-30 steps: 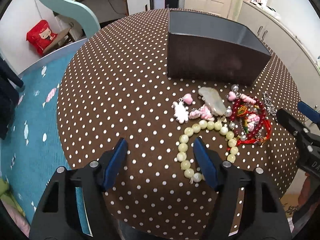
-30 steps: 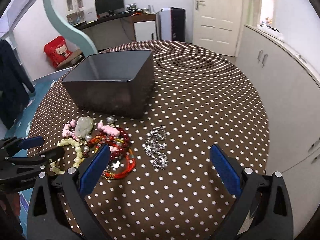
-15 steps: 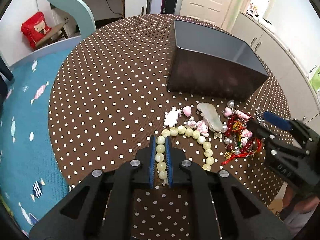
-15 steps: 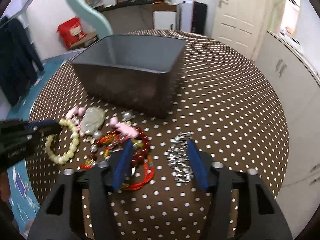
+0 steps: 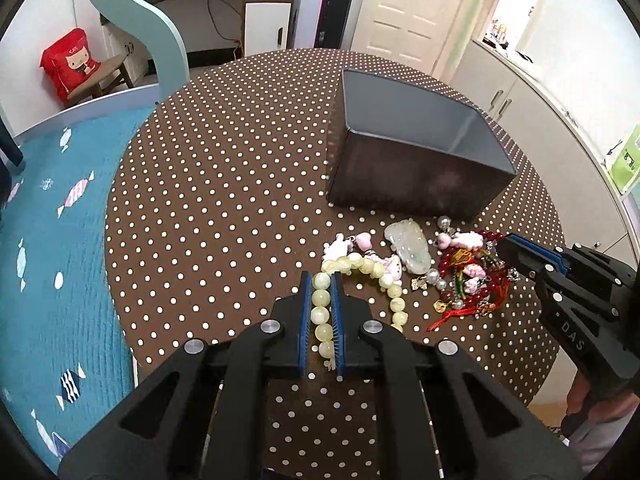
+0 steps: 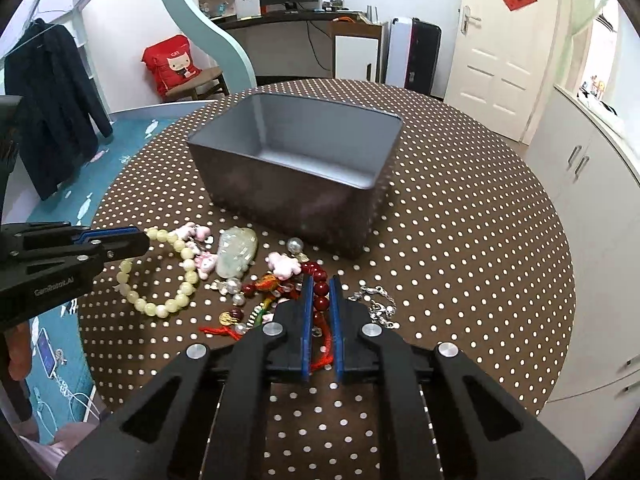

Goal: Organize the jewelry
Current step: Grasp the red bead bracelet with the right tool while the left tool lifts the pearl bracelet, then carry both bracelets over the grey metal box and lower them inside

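The left tongs (image 5: pixel 321 312) are clamped on the pale green bead bracelet (image 5: pixel 362 266), which lies on the tabletop (image 5: pixel 224 200). The right tongs (image 6: pixel 319 312) pinch the dark red bead bracelet (image 6: pixel 318 280). Beyond both tongs stands the grey box (image 6: pixel 296 184).

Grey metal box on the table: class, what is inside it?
The grey metal box shows only bare walls and floor in the right wrist view; its near wall hides the front strip. The jewelry pile lies outside, on the table.
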A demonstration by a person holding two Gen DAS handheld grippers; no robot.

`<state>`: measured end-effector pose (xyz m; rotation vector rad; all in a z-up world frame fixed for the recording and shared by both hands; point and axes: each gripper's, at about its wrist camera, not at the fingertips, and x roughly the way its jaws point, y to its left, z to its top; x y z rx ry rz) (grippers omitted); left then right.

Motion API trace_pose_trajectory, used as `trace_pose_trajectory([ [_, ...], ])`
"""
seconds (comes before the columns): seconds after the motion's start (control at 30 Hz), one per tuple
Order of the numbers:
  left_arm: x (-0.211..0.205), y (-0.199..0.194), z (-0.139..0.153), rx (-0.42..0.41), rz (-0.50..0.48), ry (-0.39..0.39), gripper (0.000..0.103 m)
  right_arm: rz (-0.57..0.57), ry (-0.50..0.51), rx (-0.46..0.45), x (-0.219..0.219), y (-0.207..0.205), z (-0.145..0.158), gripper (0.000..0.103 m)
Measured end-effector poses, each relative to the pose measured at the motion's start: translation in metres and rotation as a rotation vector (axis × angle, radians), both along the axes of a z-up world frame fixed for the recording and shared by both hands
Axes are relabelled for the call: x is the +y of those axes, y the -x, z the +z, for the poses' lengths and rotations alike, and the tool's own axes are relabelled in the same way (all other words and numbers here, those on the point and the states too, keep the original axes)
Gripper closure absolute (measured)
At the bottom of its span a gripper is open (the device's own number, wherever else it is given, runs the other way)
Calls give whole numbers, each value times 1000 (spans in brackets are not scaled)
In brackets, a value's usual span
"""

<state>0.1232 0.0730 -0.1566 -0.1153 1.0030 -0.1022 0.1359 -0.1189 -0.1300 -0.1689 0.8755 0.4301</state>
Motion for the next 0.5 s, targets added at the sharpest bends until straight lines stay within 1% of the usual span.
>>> trace_pose_trajectory([
  [0.27,-8,8,25,-70,-21,3,94,23,-53,-50,-1,7,21,96],
  [0.5,-19,8,47,-129,-53,6,94,51,-50,-114,7,12,41,96],
])
